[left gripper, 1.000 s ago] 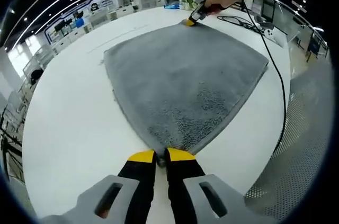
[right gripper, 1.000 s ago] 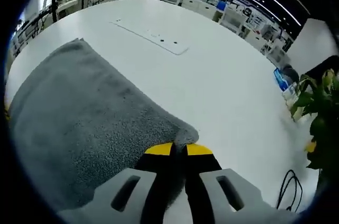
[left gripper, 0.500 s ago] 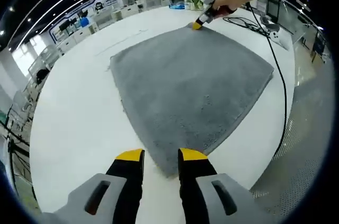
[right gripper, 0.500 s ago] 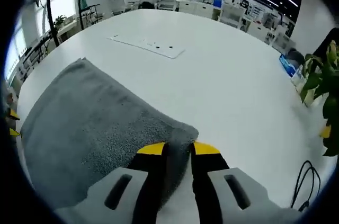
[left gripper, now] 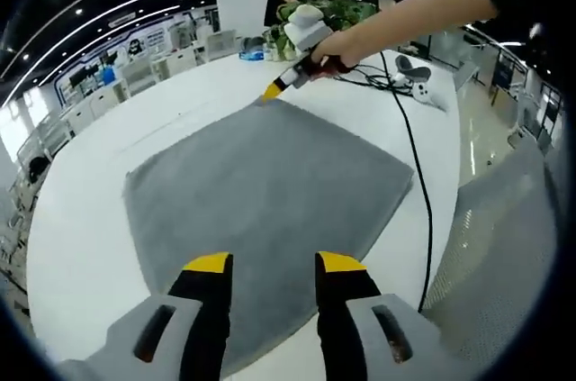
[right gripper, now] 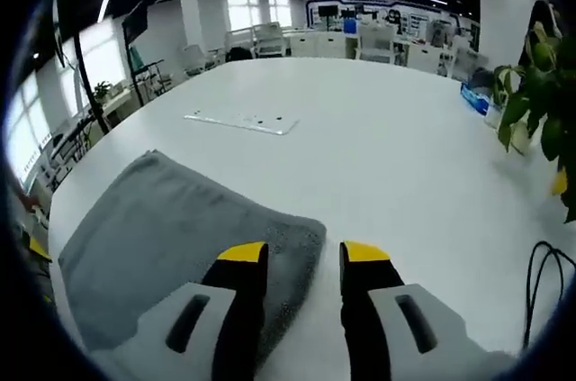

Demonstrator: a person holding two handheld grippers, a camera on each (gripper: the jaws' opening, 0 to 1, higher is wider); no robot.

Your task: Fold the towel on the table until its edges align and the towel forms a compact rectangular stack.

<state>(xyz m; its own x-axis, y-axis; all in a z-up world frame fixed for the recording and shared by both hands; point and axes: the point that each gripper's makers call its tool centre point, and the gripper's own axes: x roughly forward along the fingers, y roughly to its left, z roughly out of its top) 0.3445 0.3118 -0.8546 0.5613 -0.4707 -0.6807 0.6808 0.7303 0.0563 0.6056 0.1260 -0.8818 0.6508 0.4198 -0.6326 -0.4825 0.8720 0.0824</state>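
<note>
A grey towel (left gripper: 261, 187) lies spread flat on the round white table (left gripper: 72, 219). My left gripper (left gripper: 265, 264) hangs open over the towel's near corner, holding nothing. At the towel's far corner the right gripper (left gripper: 273, 91) shows in the left gripper view, held by a person's hand. In the right gripper view the towel (right gripper: 171, 250) reaches from the left to between the jaws. My right gripper (right gripper: 304, 253) is open above that corner, with its jaws apart and the cloth lying loose beneath them.
A black cable (left gripper: 416, 174) runs along the table's right edge to a white device (left gripper: 423, 93). Potted plants (right gripper: 531, 84) and a blue item (right gripper: 474, 97) stand at the far side. A flat white plate (right gripper: 241, 122) is set in the tabletop. Perforated grey flooring (left gripper: 504, 246) lies beyond the edge.
Both grippers were shut on towel corners a second ago, then opened and let go. Both have since lifted away and their jaws stand wider; the towel lies flat.
</note>
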